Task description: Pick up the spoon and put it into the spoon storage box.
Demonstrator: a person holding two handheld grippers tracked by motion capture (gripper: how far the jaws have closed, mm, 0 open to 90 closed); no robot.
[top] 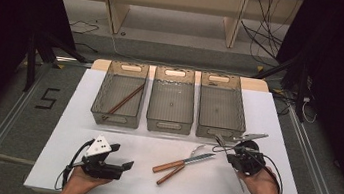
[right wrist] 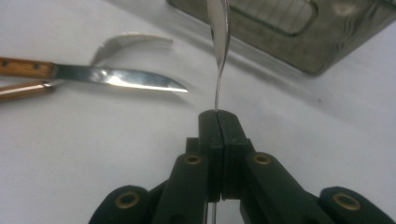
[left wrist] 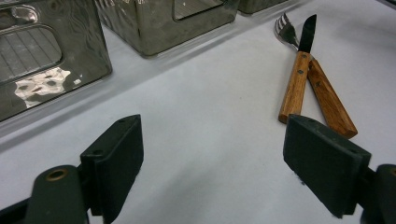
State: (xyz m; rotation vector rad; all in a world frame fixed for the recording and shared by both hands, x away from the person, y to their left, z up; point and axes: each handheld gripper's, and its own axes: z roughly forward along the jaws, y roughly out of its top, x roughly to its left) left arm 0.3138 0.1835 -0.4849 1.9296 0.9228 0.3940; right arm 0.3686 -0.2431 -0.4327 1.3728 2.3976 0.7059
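Three smoky transparent bins stand side by side across the upper middle of the white table (top: 50, 161) in the high view: the left bin (top: 119, 96) holds a pair of brown chopsticks (top: 124, 101) lying diagonally, while the middle bin (top: 172, 102) and the right bin (top: 221, 108) look bare. Below the middle bin, at the frame's centre, a wooden-handled knife (top: 184, 162) and a wooden-handled fork (top: 178, 167) lie crossed, handles toward the lower left, blade and tines toward the upper right. Nothing lies between them and either gripper.

At lower left, the left hand (top: 79, 180) holds the left gripper (top: 126, 164) low over the table, pointing toward the frame's right; in the left gripper view its jaws stand wide apart with bare table between them.

At lower right, the right hand (top: 262, 184) grips the right gripper (top: 233, 153), angled toward the upper left. Its jaws are pressed together on the thin stem of a metal utensil (right wrist: 219, 42), which runs straight up the right gripper view toward the right bin's wall; whether it is a spoon or fork cannot be told. It sits just in front of that bin.
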